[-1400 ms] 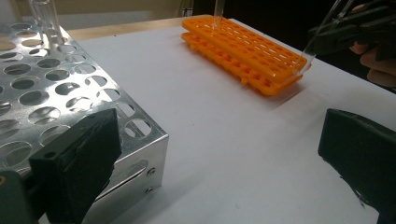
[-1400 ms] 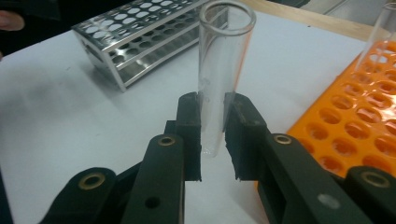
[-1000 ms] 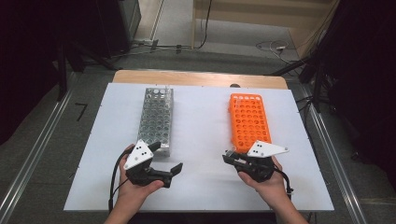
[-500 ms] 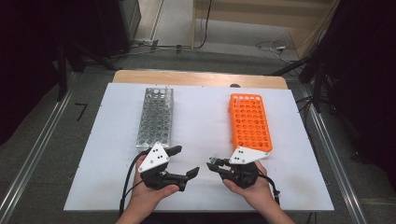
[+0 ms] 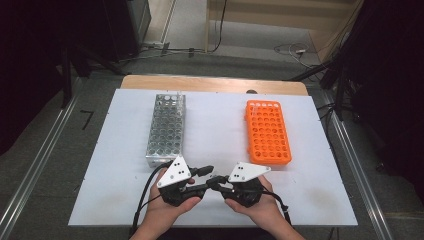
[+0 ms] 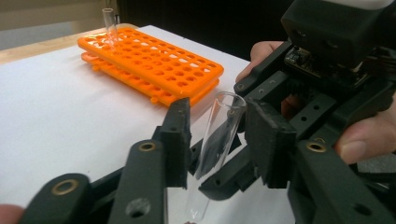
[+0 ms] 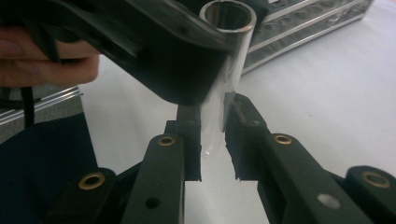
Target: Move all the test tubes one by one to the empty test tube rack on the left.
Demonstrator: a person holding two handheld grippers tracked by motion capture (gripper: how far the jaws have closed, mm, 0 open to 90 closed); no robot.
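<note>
Left to right across the table (image 5: 125,210):

Metal rack (image 5: 166,129), one, far left. Looks mostly empty from the high view; can't tell whether any slot holds glass.

My left gripper (image 5: 197,180), near edge, just left of centre. Jaws have just been closing, with the tube (image 6: 215,140) between them. In the left gripper view the left pad (image 6: 180,135) looks close to the glass but there's a visible gap on the other side, so I'd call it not yet clamped. Spread around the tube, not pinching.

Tube is one clear glass tube, open end up, tilted, in the air between the two grippers over bare table.

My right gripper (image 7: 212,140), just right of centre, tip to tip with the left. Its pads are pinched on the lower part of the tube (image 7: 219,88); this one carries it.

Orange rack (image 5: 269,131), one, far right. One tube (image 6: 110,25) stands in its far corner; the other holes look empty.

Count: two racks, two grippers, two tubes that I can confirm.

Status, my read: mid hand-over, right to left. Left to do: left clamps, right lets go, then the tube goes into a rack. Early in the job.
</note>
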